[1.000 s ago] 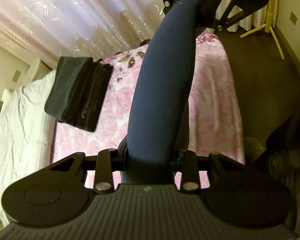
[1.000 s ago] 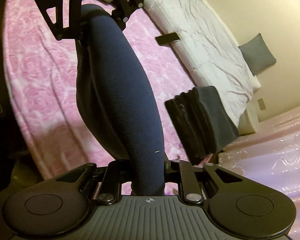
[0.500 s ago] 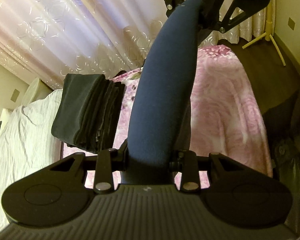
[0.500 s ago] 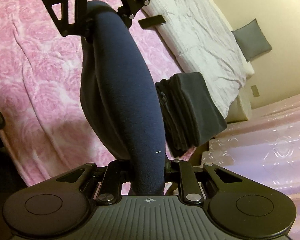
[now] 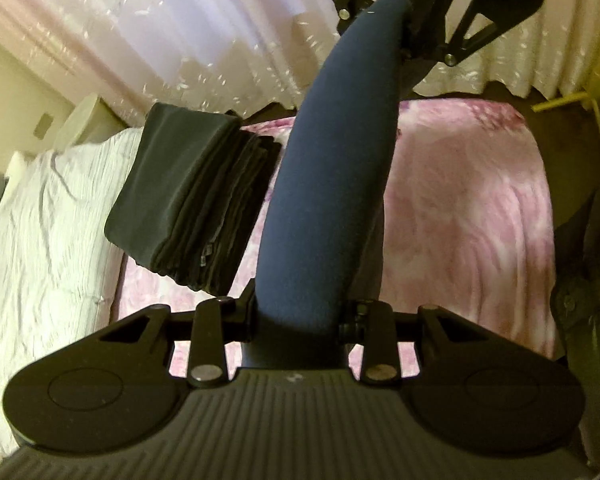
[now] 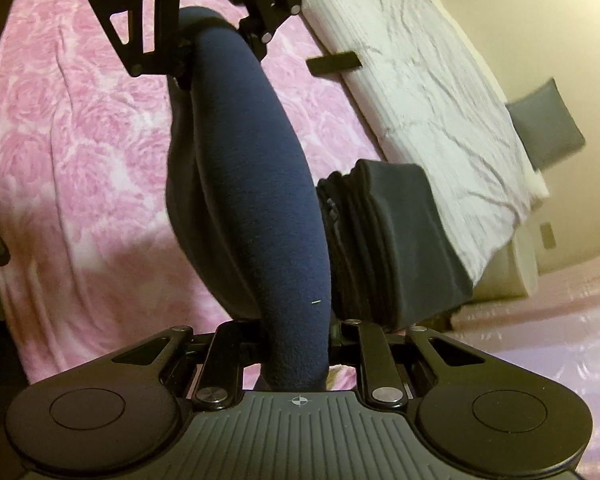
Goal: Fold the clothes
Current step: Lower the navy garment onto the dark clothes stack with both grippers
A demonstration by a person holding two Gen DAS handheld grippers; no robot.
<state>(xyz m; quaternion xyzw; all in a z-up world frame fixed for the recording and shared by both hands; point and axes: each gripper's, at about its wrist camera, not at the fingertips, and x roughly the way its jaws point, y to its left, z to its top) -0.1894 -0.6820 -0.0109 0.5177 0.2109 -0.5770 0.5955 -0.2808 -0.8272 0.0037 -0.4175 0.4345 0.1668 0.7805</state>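
- A pink rose-patterned blanket (image 6: 80,152) is lying spread beneath both tongs.
- A navy fleece garment (image 5: 332,184) is hanging taut between them, above the blanket.
- A stack of folded dark clothes (image 6: 400,248) is sitting just beside it (nearer the white bedding).
- The left tongs (image 5: 300,320) are clamping one end.
- The right tongs (image 6: 296,348) are pinching the other.

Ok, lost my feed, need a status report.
Both hand-held grippers, left and right, shut on navy garment. Garment hangs above pink blanket. Folded dark pile close beside.
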